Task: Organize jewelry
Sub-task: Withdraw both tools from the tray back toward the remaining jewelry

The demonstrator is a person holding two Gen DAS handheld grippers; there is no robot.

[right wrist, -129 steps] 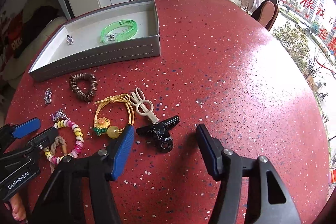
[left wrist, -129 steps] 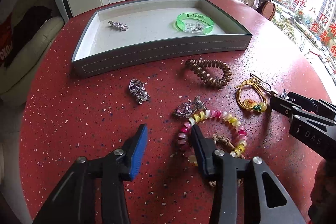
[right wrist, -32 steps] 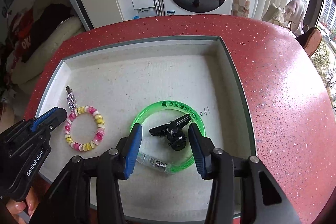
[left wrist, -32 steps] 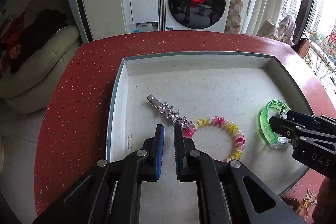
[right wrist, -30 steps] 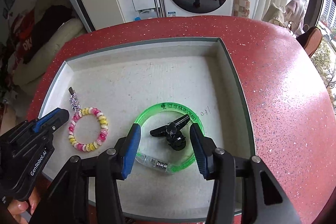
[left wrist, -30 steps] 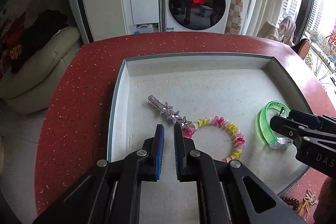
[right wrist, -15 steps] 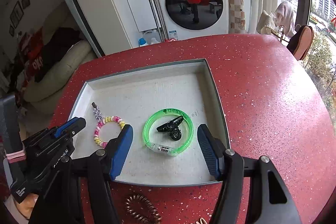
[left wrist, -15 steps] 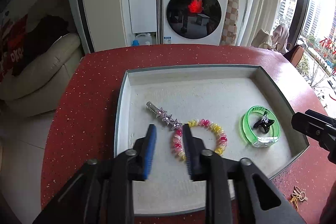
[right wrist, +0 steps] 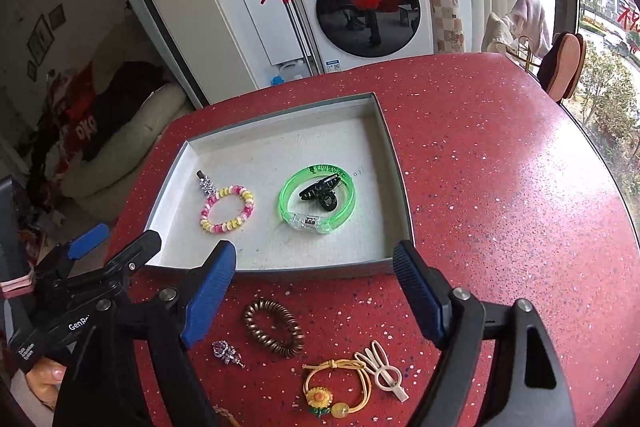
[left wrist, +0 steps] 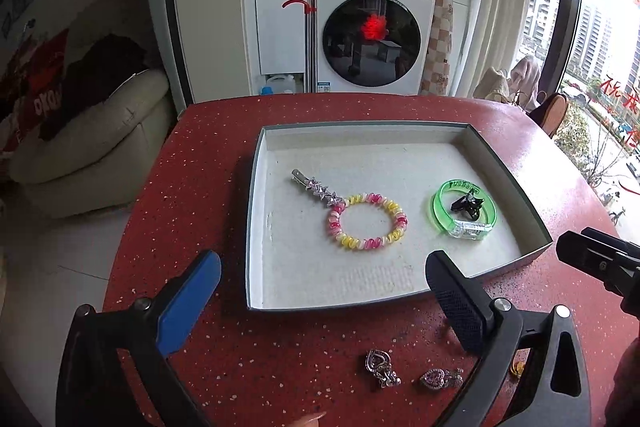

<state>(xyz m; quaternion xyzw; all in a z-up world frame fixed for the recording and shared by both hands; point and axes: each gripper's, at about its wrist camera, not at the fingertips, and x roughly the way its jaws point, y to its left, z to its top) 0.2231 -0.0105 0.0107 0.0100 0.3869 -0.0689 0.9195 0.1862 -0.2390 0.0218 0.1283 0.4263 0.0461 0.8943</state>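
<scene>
The grey tray (left wrist: 256, 211) (right wrist: 400, 187) holds a silver star clip (left wrist: 316, 187) (right wrist: 206, 185), a pink and yellow coil bracelet (left wrist: 368, 221) (right wrist: 227, 209), and a green bangle (left wrist: 464, 213) (right wrist: 318, 201) with a black claw clip (left wrist: 466, 203) (right wrist: 322, 193) inside it. My left gripper (left wrist: 320, 287) (right wrist: 116, 239) is open and empty, above the tray's near edge. My right gripper (right wrist: 314, 283) (left wrist: 592, 251) is open and empty, near the tray's front wall. On the red table lie two silver heart pendants (left wrist: 380, 367) (left wrist: 438, 377), a brown coil tie (right wrist: 274, 327), a yellow sunflower tie (right wrist: 336, 385) and a cream clip (right wrist: 382, 371).
One pendant also shows in the right wrist view (right wrist: 226, 351). The round red table (right wrist: 500, 187) drops off at the left toward a cream sofa (left wrist: 92, 135). A washing machine (left wrist: 372, 27) stands behind. A chair (right wrist: 564, 65) sits at the far right.
Both grippers have pulled back and up from the tray and opened wide. The bracelet and black claw clip stay in the tray, and the loose items on the table have come into view.
</scene>
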